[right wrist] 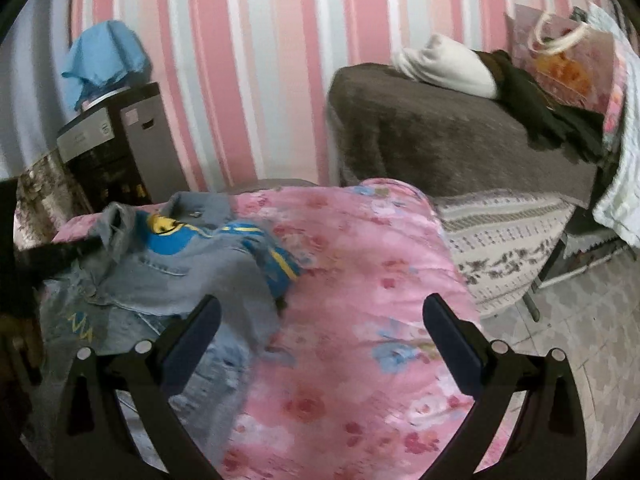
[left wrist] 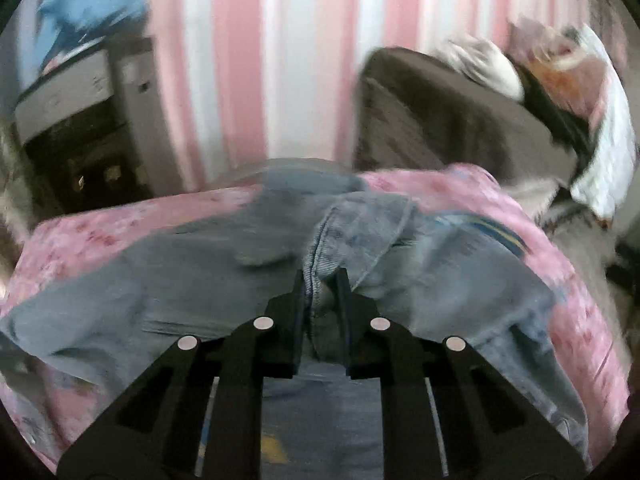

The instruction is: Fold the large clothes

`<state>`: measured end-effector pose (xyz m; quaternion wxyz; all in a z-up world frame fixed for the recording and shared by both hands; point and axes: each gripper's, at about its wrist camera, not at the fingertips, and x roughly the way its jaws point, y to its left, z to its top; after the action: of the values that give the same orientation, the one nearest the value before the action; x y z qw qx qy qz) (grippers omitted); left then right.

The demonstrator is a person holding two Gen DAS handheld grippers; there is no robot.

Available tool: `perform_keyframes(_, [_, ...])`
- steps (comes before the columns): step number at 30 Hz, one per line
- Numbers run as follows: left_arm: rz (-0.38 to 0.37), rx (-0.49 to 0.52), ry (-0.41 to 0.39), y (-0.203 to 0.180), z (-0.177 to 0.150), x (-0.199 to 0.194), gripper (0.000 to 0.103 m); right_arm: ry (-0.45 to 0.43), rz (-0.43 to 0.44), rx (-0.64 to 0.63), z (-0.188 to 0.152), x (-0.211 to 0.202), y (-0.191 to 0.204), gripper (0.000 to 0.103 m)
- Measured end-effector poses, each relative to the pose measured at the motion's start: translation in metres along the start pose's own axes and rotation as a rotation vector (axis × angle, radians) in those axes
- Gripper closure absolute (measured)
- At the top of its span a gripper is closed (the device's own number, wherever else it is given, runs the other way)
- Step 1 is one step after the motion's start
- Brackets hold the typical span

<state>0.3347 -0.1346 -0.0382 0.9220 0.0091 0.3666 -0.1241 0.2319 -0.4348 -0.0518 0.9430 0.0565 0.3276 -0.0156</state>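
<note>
Between the narrow-set fingers of the left tool (left wrist: 321,280) a stitched fold of the denim jacket (left wrist: 208,264) was pinched, the two black fingers nearly together with only that seam of cloth between them. From that grip the jacket spread away to both sides of the tool, grey-blue and rumpled, over a pink floral quilt (left wrist: 92,232); a blue and yellow patch of its print (left wrist: 500,232) showed ahead and to the right of the fingers. This view was blurred, so finer folds could not be made out.

The right tool (right wrist: 322,312) stood wide open and held nothing, its fingers spread well apart above bare pink quilt (right wrist: 360,320). The denim jacket (right wrist: 168,280) lay ahead and to the left of it, just beside the left finger, collar end farthest away, with the blue and yellow emblem (right wrist: 168,232) turned up near the collar. At the far left edge a dark shape, probably the other tool, reached onto the jacket, though it was too shadowed to be sure.

Beyond both tools rose a wall of pink and white stripes (right wrist: 248,80). Ahead to the left stood a dark cabinet (right wrist: 116,148) with a blue cloth (right wrist: 106,60) heaped on top. Ahead to the right sat a brown sofa (right wrist: 440,136) carrying a white garment (right wrist: 448,64), dark clothing (right wrist: 536,108) and a floral bag (right wrist: 560,56)
</note>
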Motion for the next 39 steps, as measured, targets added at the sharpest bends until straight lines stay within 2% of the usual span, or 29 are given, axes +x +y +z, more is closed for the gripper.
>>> perform_keyframes(3, [0.036,-0.056,0.026,0.050,0.007,0.009,0.087,0.031,0.063,-0.007,0.001,0.015,0.021,0.002])
perform_keyframes(4, [0.020,-0.077,0.059,0.067,0.005,0.015,0.086,0.045,0.079,-0.008,-0.002,0.020,0.027,0.002])
perform_keyframes(8, [0.002,-0.150,0.087,0.110,-0.016,0.027,0.087,0.120,0.133,-0.068,-0.021,0.050,0.065,0.002])
perform_keyframes(10, [-0.017,-0.151,0.100,0.119,-0.028,0.029,0.087,0.093,0.097,-0.063,-0.021,0.055,0.072,0.002])
perform_keyframes(14, [-0.063,-0.148,0.096,0.124,-0.032,0.029,0.081,0.062,0.055,-0.010,0.004,0.075,0.054,0.002])
perform_keyframes(15, [-0.069,-0.140,0.093,0.125,-0.032,0.026,0.072,0.067,0.045,-0.007,0.011,0.082,0.050,0.003])
perform_keyframes(16, [-0.070,-0.127,0.093,0.122,-0.030,0.026,0.051,0.068,0.046,-0.009,0.015,0.087,0.047,0.003])
perform_keyframes(17, [-0.070,-0.122,0.097,0.120,-0.029,0.028,0.042,0.074,0.061,-0.012,0.019,0.093,0.045,0.007])
perform_keyframes(18, [-0.069,-0.116,0.096,0.116,-0.028,0.031,0.025,0.110,0.084,-0.007,0.020,0.102,0.045,0.019])
perform_keyframes(19, [-0.062,-0.112,0.098,0.114,-0.028,0.034,0.012,0.140,0.090,-0.009,0.021,0.109,0.046,0.032])
perform_keyframes(20, [-0.058,-0.107,0.108,0.112,-0.029,0.039,0.010,0.169,0.090,-0.019,0.019,0.119,0.047,0.071])
perform_keyframes(21, [-0.065,-0.104,0.121,0.110,-0.029,0.044,0.009,0.183,0.074,-0.022,0.019,0.126,0.047,0.082])
perform_keyframes(23, [-0.091,-0.111,0.137,0.108,-0.030,0.051,0.009,0.167,0.083,-0.018,0.018,0.130,0.045,0.091])
perform_keyframes(24, [-0.090,-0.115,0.142,0.108,-0.030,0.052,0.009,0.149,0.083,-0.025,0.021,0.129,0.045,0.092])
perform_keyframes(25, [-0.093,-0.125,0.134,0.108,-0.028,0.049,0.009,0.122,0.068,-0.037,0.025,0.126,0.045,0.092])
perform_keyframes(27, [-0.088,-0.103,0.099,0.105,-0.025,0.042,0.008,0.074,-0.016,-0.037,0.036,0.129,0.038,0.092])
perform_keyframes(28, [-0.061,-0.074,0.093,0.102,-0.023,0.043,0.008,0.075,-0.071,-0.025,0.040,0.138,0.032,0.091])
perform_keyframes(29, [-0.044,-0.058,0.102,0.101,-0.022,0.046,0.008,0.116,-0.105,0.000,0.040,0.152,0.024,0.090])
perform_keyframes(31, [-0.050,-0.083,0.130,0.106,-0.024,0.052,0.009,0.205,-0.086,0.045,0.038,0.171,0.016,0.082])
perform_keyframes(32, [-0.056,-0.091,0.131,0.109,-0.025,0.052,0.009,0.188,-0.089,0.052,0.036,0.167,0.015,0.063])
perform_keyframes(33, [-0.048,-0.090,0.126,0.111,-0.027,0.050,0.009,0.151,-0.086,0.058,0.035,0.157,0.014,0.038])
perform_keyframes(34, [-0.049,-0.091,0.124,0.112,-0.028,0.048,0.009,0.110,-0.057,0.076,0.033,0.143,0.011,0.030])
perform_keyframes(36, [-0.059,-0.103,0.122,0.115,-0.029,0.045,0.009,0.062,0.010,0.099,0.027,0.116,0.008,0.028])
perform_keyframes(39, [-0.099,-0.112,0.114,0.114,-0.028,0.039,0.008,0.034,0.108,0.054,0.014,0.081,0.019,0.028])
